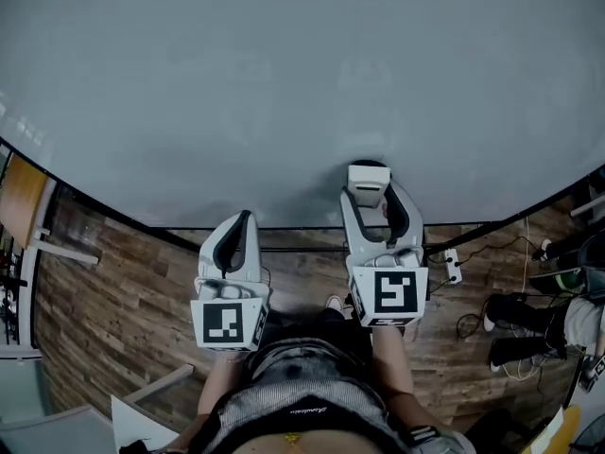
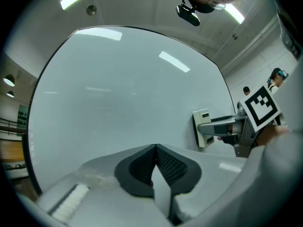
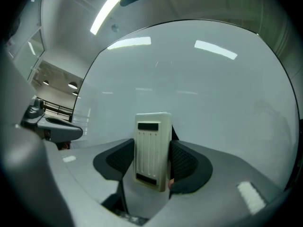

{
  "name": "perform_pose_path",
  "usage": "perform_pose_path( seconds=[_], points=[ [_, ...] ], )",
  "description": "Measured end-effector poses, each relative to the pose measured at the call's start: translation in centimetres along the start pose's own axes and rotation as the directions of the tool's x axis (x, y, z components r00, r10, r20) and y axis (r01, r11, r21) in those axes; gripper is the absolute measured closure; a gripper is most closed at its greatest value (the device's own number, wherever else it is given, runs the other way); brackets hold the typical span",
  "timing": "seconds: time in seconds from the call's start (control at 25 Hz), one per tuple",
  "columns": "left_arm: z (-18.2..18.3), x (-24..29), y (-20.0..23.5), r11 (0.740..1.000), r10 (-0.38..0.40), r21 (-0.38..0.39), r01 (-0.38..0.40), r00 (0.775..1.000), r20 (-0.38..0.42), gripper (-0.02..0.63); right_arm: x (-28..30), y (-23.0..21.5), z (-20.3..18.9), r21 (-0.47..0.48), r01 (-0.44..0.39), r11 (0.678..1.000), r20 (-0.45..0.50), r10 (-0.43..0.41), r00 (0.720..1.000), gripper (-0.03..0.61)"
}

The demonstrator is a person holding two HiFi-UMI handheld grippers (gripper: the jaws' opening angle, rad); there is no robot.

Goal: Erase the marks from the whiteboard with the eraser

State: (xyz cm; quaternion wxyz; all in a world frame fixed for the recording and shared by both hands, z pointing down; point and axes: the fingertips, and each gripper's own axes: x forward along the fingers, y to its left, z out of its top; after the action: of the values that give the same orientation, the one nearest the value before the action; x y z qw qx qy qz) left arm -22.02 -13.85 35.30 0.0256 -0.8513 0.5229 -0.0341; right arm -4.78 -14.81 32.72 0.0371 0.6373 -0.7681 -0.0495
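Note:
A large whiteboard [image 1: 284, 83] fills the upper head view; I see no marks on its grey-white face. My right gripper [image 1: 368, 189] is shut on a cream plastic eraser [image 3: 152, 150], held upright between its black pads [image 3: 187, 163] near the board's lower edge. The eraser [image 1: 368, 183] points at the board. The same eraser [image 2: 202, 128] shows at the right of the left gripper view. My left gripper [image 1: 243, 218] hangs lower and to the left, below the board's bottom edge, its jaws closed together with nothing between them [image 2: 155, 151].
Wood-plank floor [image 1: 113, 301] lies below the board. A power strip and cables [image 1: 454, 265] sit at the right on the floor. A seated person's legs [image 1: 520, 324] are at far right. A white table corner [image 1: 57, 428] is at bottom left.

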Motion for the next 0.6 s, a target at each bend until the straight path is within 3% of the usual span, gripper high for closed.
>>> perform_pose_path(
  seconds=[0.16, 0.36, 0.6],
  points=[
    [0.1, 0.1, -0.2, 0.998, -0.064, -0.009, 0.064, 0.998, 0.010, 0.609, 1.2, 3.7, 0.0, 0.008, -0.046, 0.999, -0.029, 0.046, 0.999, 0.336],
    [-0.6, -1.6, 3.4, 0.995, -0.076, -0.061, 0.077, 0.997, 0.014, 0.609, 3.7, 10.7, 0.6, -0.011, -0.112, 0.994, -0.040, 0.111, 0.993, 0.336],
    [-1.6, -2.7, 5.3, 0.993, -0.096, -0.074, 0.096, 0.995, -0.002, 0.609, 4.5, 12.8, 0.8, -0.018, -0.096, 0.995, -0.035, 0.095, 0.995, 0.336]
  ],
)
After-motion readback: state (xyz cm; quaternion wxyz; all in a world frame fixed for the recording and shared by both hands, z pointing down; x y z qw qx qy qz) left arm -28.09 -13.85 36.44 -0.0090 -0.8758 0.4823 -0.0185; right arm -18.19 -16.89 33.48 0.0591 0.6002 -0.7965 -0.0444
